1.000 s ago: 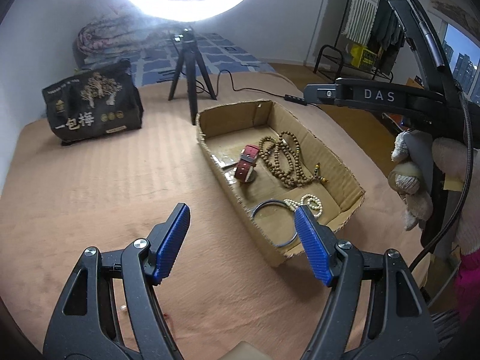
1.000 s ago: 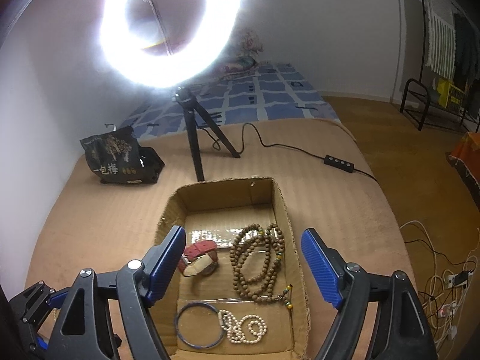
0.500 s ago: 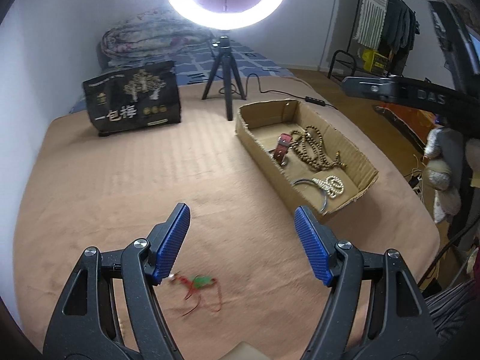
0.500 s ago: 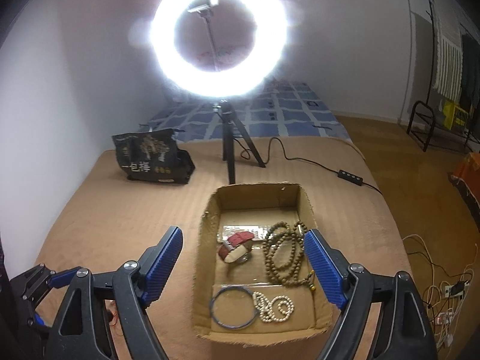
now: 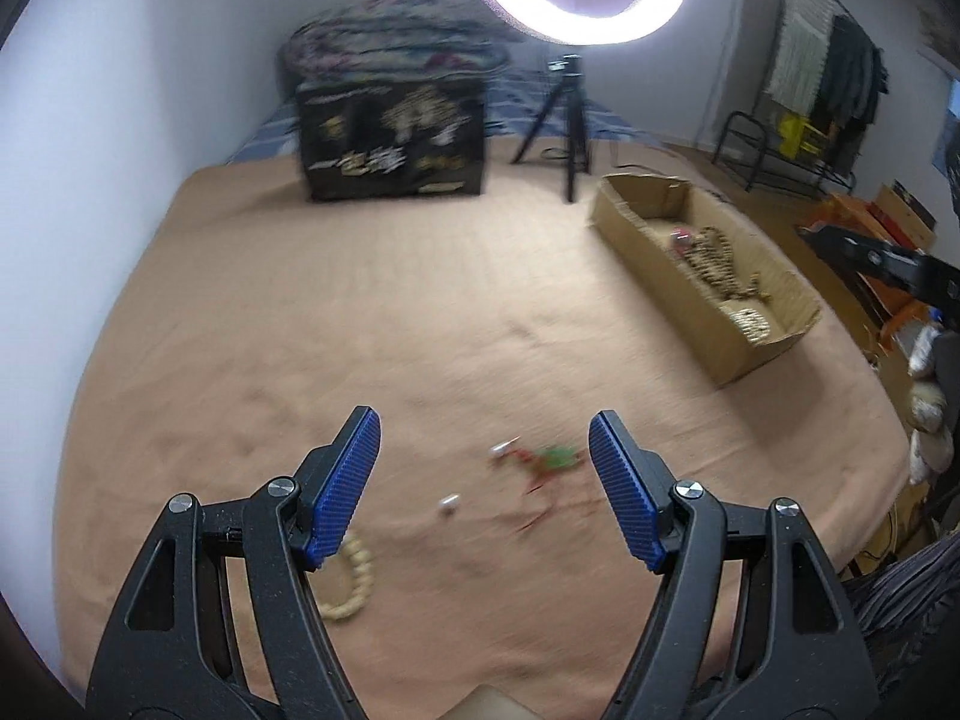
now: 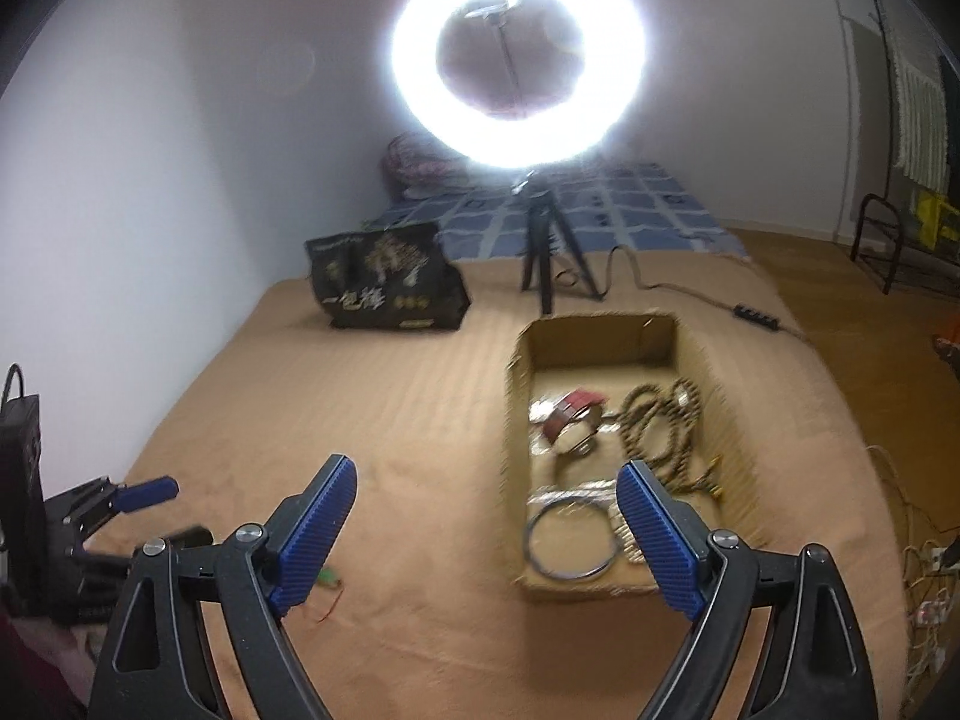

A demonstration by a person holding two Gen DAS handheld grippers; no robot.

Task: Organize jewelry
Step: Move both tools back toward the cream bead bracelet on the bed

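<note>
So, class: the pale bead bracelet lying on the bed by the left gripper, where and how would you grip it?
Come straight down on the bead bracelet with the open left gripper, fingers straddling one strand of the loop. It lies flat on the soft cover, so only the raised bead line offers purchase; blur hides finer detail.

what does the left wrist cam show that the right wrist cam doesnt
Only the left wrist view shows a cream bead bracelet on the brown blanket, beside the open left gripper, plus a small silver piece.

Only the right wrist view shows the thin ring bangle and the red-strap watch clearly inside the cardboard box, behind the open right gripper.

Both show the box, the brown bead strand, the red-and-green corded piece, the black bag and the ring light.
</note>
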